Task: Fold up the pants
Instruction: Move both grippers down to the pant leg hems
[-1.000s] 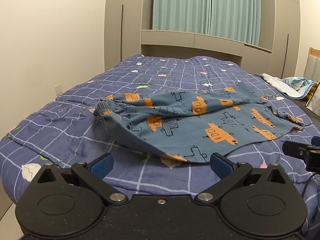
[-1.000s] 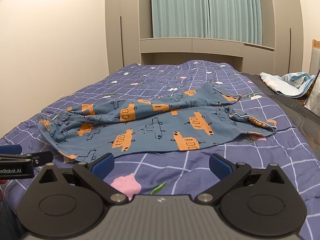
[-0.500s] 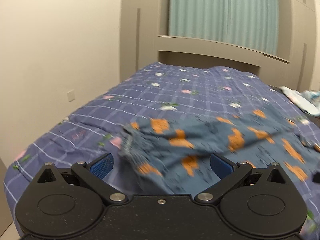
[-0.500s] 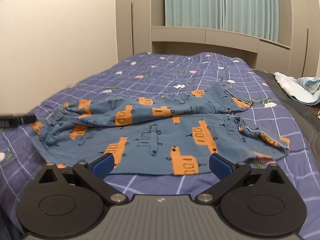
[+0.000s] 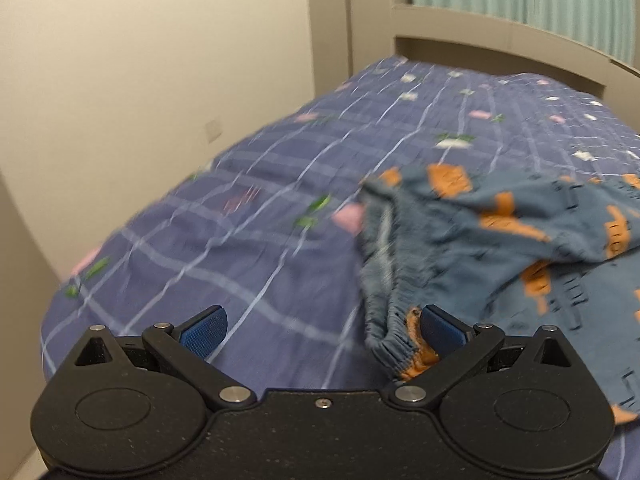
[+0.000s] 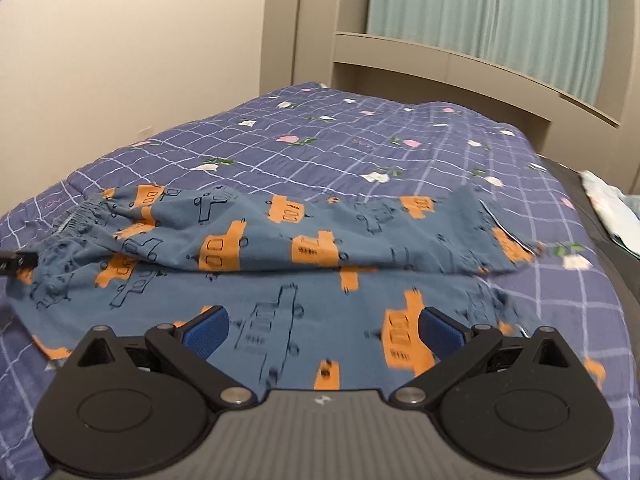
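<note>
My left fingers [image 5: 322, 330] stand wide apart, low over the bed [image 5: 256, 248] near its left edge. The pants [image 5: 500, 248], blue with orange vehicles, lie spread across the quilt, and their gathered elastic waistband [image 5: 390, 320] bunches just inside my left hand's right pad [image 5: 442, 330]; whether it touches is unclear through the blur. My right fingers [image 6: 322, 330] are also wide, holding nothing, with the near pant leg [image 6: 320, 320] lying flat between and beyond them. The other leg [image 6: 320, 236] lies folded over farther back.
</note>
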Demonstrator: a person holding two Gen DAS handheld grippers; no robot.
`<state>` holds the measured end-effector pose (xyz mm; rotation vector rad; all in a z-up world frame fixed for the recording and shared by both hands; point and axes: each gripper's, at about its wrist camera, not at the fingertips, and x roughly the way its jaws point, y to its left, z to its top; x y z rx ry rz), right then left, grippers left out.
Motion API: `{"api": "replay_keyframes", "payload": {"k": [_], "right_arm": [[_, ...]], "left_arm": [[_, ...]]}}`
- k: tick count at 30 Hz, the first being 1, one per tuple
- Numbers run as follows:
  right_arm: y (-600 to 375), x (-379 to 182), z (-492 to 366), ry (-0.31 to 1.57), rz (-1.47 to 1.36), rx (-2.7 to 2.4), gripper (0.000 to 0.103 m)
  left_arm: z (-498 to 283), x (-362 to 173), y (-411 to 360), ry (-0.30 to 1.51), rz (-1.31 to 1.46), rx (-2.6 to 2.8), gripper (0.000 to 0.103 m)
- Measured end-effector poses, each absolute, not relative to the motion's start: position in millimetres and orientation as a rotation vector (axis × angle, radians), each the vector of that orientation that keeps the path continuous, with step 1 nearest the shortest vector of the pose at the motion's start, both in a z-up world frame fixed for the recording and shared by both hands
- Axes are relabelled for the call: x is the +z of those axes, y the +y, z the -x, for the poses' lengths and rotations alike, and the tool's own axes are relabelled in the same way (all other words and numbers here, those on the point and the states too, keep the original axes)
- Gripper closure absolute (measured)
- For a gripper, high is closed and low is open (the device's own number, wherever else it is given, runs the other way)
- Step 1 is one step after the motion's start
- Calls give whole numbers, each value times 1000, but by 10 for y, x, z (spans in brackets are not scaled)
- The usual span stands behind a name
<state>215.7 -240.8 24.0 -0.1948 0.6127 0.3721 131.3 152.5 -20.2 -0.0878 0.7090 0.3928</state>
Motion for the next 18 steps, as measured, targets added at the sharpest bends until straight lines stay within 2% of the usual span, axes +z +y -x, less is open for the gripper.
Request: {"api": "replay_keyframes", "payload": {"k": [7,12,18], "right_arm": [[-2201,165,-2770,662,296,542,0],[-2000,291,-3534,616,339,669,0],[-1741,220,-4576,765,292,922,0]], "left_arm": [[-1295,33,1796,621,151,356,0],[-2032,251,1854,547,10,188,0],[-2895,251,1956,638,19,-93,1]]}}
